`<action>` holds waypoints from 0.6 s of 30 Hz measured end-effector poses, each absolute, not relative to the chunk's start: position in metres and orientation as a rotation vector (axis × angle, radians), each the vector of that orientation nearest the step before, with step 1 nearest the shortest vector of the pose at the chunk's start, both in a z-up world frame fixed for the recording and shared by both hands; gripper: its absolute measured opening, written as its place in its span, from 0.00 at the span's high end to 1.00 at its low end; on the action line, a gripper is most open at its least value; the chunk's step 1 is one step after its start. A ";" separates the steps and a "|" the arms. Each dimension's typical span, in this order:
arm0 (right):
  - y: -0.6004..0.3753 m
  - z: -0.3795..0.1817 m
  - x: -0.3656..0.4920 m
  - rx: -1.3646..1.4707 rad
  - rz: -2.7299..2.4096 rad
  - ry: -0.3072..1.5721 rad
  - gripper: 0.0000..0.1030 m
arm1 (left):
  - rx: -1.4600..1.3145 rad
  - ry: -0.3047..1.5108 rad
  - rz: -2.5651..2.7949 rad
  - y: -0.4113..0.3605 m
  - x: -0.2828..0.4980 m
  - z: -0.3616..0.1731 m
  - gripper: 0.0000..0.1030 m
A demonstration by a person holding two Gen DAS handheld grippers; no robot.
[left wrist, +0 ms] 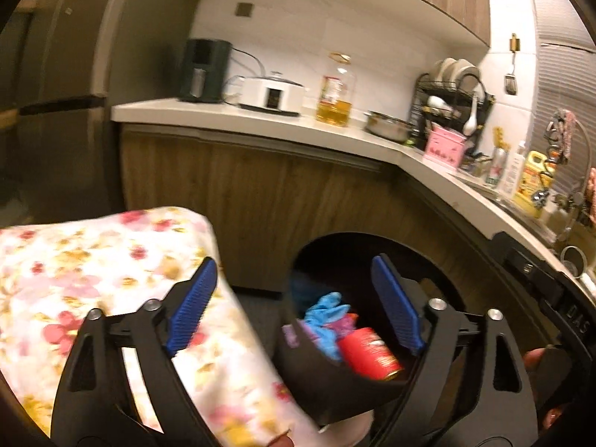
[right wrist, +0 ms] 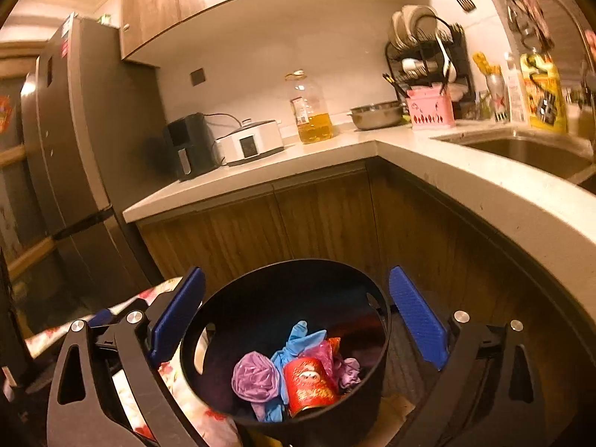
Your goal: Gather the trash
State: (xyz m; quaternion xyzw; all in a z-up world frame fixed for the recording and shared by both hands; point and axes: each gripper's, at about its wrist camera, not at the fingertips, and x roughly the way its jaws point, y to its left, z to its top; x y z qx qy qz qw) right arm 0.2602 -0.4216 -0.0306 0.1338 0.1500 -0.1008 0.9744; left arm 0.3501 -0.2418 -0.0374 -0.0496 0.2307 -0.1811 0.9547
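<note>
A round black trash bin (right wrist: 279, 298) stands low in front of the wooden cabinets. Inside it lie a red can (right wrist: 309, 383), a blue glove (right wrist: 298, 339) and a crumpled purple wad (right wrist: 255, 376). My right gripper (right wrist: 296, 272) is open, with one blue pad on each side of the bin's rim and a small gap at each. In the left wrist view the bin (left wrist: 305, 372) sits lower right with the red can (left wrist: 368, 354) and blue glove (left wrist: 324, 313) visible. My left gripper (left wrist: 294, 264) hangs open over the bin's near edge with nothing between its fingers.
A floral cloth (left wrist: 93, 260) covers a surface left of the bin. An L-shaped counter (right wrist: 260, 175) carries an air fryer (right wrist: 190, 145), a white cooker (right wrist: 249, 141), an oil bottle (right wrist: 313, 111), a dish rack (right wrist: 428, 59) and a sink (right wrist: 521, 149). A fridge (right wrist: 74, 149) stands left.
</note>
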 end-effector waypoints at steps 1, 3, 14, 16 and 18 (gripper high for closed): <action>-0.415 -0.028 0.255 0.249 -0.205 0.296 0.05 | -0.092 0.460 -0.340 -0.236 0.344 -0.035 0.13; -0.406 -0.025 0.247 0.223 -0.206 0.288 0.05 | -0.077 0.449 -0.286 -0.225 0.333 -0.032 0.09; -0.354 -0.012 0.191 0.173 -0.162 0.272 0.05 | -0.040 0.417 -0.096 -0.161 0.256 -0.012 0.06; -0.346 -0.012 0.180 0.162 -0.167 0.273 0.05 | -0.034 0.407 -0.074 -0.150 0.240 -0.009 0.06; -0.340 -0.011 0.169 0.159 -0.168 0.271 0.05 | -0.027 0.400 -0.063 -0.143 0.226 -0.006 0.06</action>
